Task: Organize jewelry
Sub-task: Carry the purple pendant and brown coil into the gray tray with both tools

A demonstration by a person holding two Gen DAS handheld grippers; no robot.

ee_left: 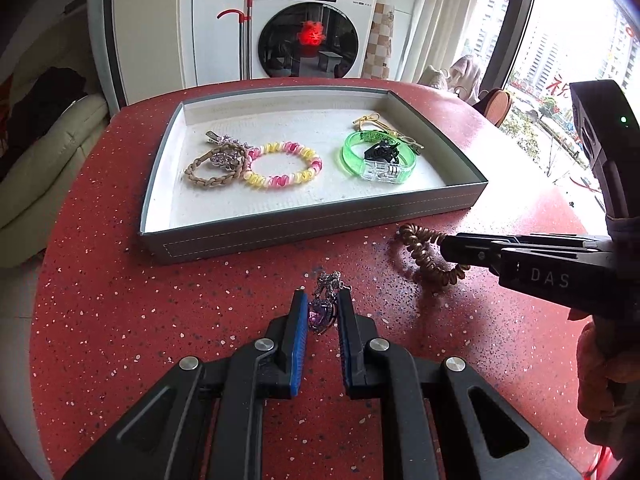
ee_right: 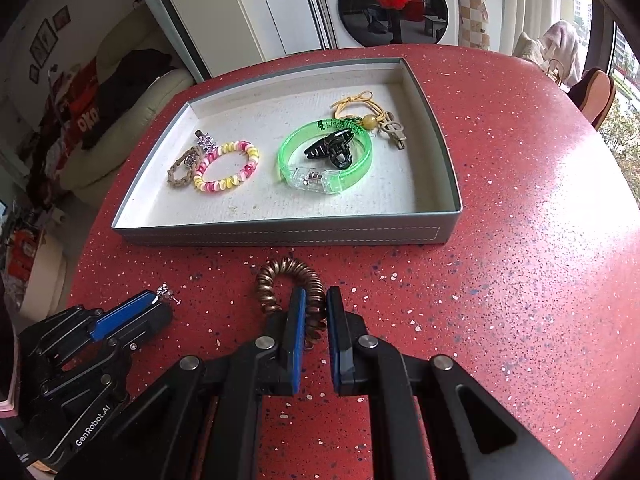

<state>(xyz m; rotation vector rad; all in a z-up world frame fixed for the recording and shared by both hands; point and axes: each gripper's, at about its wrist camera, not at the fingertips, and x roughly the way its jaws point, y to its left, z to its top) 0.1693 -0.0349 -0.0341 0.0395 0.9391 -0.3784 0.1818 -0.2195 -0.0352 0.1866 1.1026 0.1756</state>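
My left gripper [ee_left: 323, 300] is shut on a silver brooch with a purple heart stone [ee_left: 319, 313], held just over the red speckled table [ee_left: 120, 320]. In the right wrist view, only the brooch's silver tip [ee_right: 165, 290] sticks out past the left gripper [ee_right: 158, 305]. My right gripper [ee_right: 316, 300] is shut on a brown spiral hair tie [ee_right: 280, 276], whose loop rests on the table in front of the tray. From the left wrist view, the right gripper [ee_left: 446, 242] comes in from the right, with the hair tie [ee_left: 416, 248] at its tips.
A grey tray [ee_left: 320, 234] [ee_right: 280, 237] with a white lining holds a brown braided bracelet [ee_left: 208, 172], a pink-yellow spiral tie [ee_left: 284, 164], a green bangle [ee_right: 320, 160], a black claw clip [ee_right: 334, 148] and a yellow cord tie [ee_right: 360, 108]. A washing machine [ee_left: 312, 32] stands beyond the table.
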